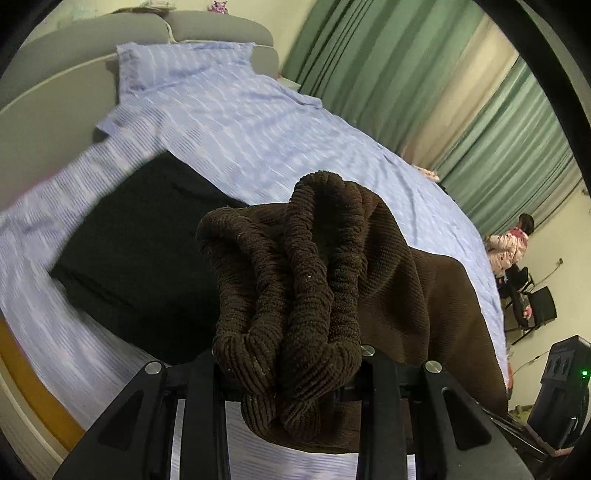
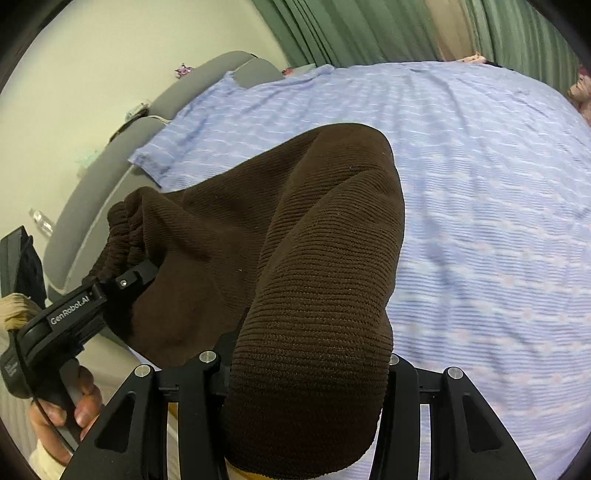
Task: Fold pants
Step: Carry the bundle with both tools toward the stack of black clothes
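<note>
Bed (image 1: 258, 122) fills both views, covered in a light blue sheet (image 2: 480, 221) with fine horizontal ribbing and faint pale wavy bands, blurred by motion. Grey padded headboard (image 1: 218, 26), rounded edges, against a cream wall. Green pleated curtains (image 1: 388, 62) hang behind the bed, one beige panel among them.

Brown pants (image 2: 314, 277), corduroy-like knit with narrow ribs, soft and thick, held up over the bed between both claws; the fabric drapes in a rounded fold. A black folded garment (image 1: 140, 251), flat and squarish, lies on the sheet near the headboard side.

Left claw (image 1: 288, 373) clamps the bunched, gathered elastic waistband of the pants, puckered ridges bulging above the black fingers. Right claw (image 2: 310, 373) grips a thick rolled fold of the same pants, fabric filling the gap between its fingers. Both claws are matte black plastic with silver round bolts.

In the right wrist view the left claw's body reads "GenRobot.AI" in white letters; a hand (image 2: 70, 410) with a cream sleeve holds its handle. A black speaker-like box (image 1: 561, 373) with a green light stands on the floor.
</note>
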